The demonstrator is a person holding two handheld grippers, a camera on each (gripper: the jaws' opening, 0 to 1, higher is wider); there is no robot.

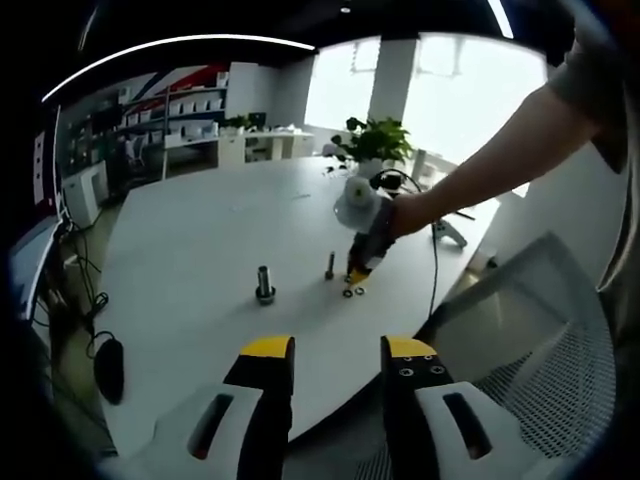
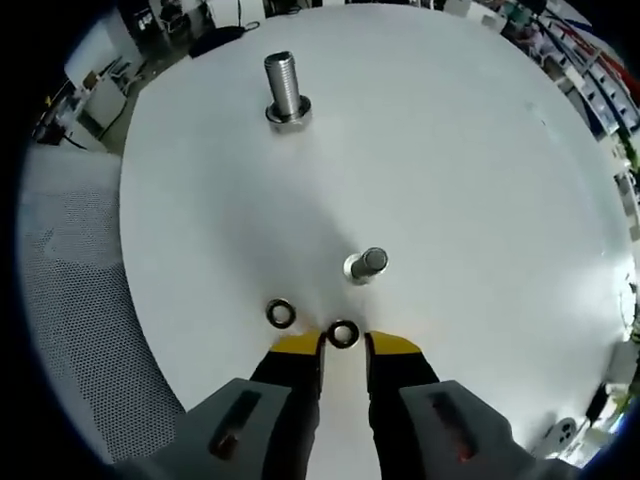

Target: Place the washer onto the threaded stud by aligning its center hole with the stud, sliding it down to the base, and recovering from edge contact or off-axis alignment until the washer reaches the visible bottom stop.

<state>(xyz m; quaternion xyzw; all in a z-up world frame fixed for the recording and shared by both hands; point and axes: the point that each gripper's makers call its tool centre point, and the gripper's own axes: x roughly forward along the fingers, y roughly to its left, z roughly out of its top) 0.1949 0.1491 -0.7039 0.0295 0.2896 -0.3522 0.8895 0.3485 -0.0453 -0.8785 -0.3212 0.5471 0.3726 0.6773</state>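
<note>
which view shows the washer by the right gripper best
The right gripper view: the washer lies flat on the table between the right gripper tips, its hole clear. The left gripper view shows it only as a tiny distant ring.

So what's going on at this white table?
A person is working with two handheld grippers. The right gripper is down at the table, its jaws either side of a small washer, beside a thin stud. A second washer lies nearby. The left gripper is held back, open.
</note>
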